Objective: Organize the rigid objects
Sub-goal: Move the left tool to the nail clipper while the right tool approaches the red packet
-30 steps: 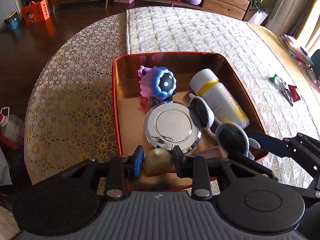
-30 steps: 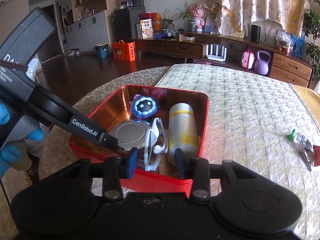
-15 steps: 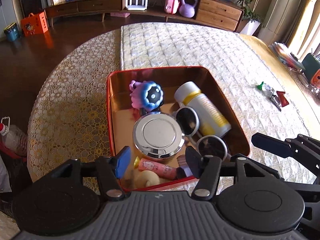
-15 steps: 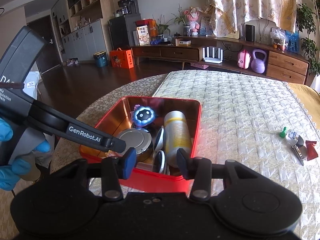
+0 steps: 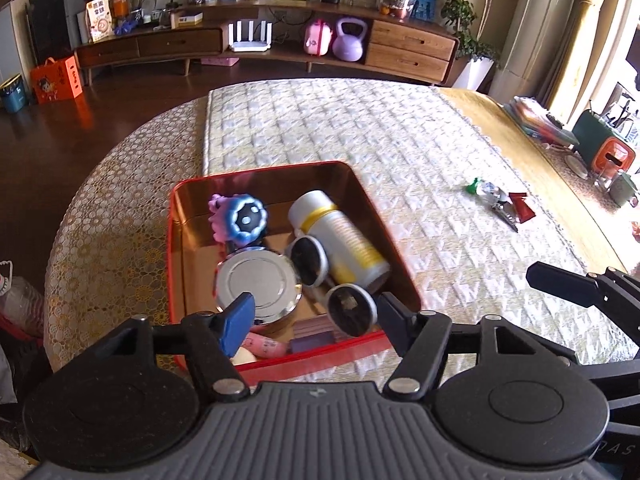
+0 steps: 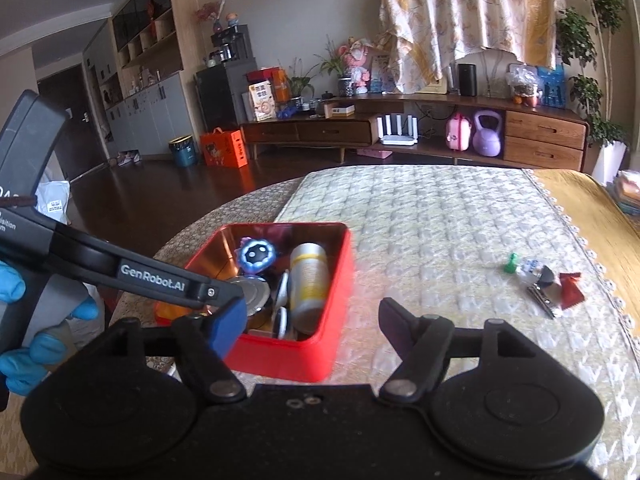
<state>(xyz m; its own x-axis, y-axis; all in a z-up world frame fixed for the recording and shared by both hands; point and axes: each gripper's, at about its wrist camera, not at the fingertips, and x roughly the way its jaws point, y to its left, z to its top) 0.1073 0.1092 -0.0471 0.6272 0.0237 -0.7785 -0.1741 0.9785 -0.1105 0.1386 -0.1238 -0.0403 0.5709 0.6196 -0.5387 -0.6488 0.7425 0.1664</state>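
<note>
A red tin tray [image 5: 175,280] [image 6: 320,344] sits on the quilted bed. It holds a blue and purple toy [image 5: 240,218] [image 6: 256,256], a white and yellow bottle [image 5: 340,236] [image 6: 306,280], a round silver lid [image 5: 256,284], white sunglasses [image 5: 310,260], a pink tube [image 5: 266,346] and a cream ball [image 5: 245,357] at the near edge. My left gripper [image 5: 316,322] is open and empty above the tray's near edge. My right gripper [image 6: 312,324] is open and empty, to the right of the tray.
A small pile with a green-capped item [image 5: 486,190] [image 6: 520,268], a metal clip and a red wrapper [image 5: 522,208] [image 6: 570,286] lies on the quilt to the right. A gold lace cloth [image 5: 104,264] covers the bed's left side. A wooden cabinet [image 5: 280,44] stands beyond.
My left gripper let go of the cream ball into the tray, opened wide and pulled back upward. My right gripper opened wider and also drew back from the tray.
</note>
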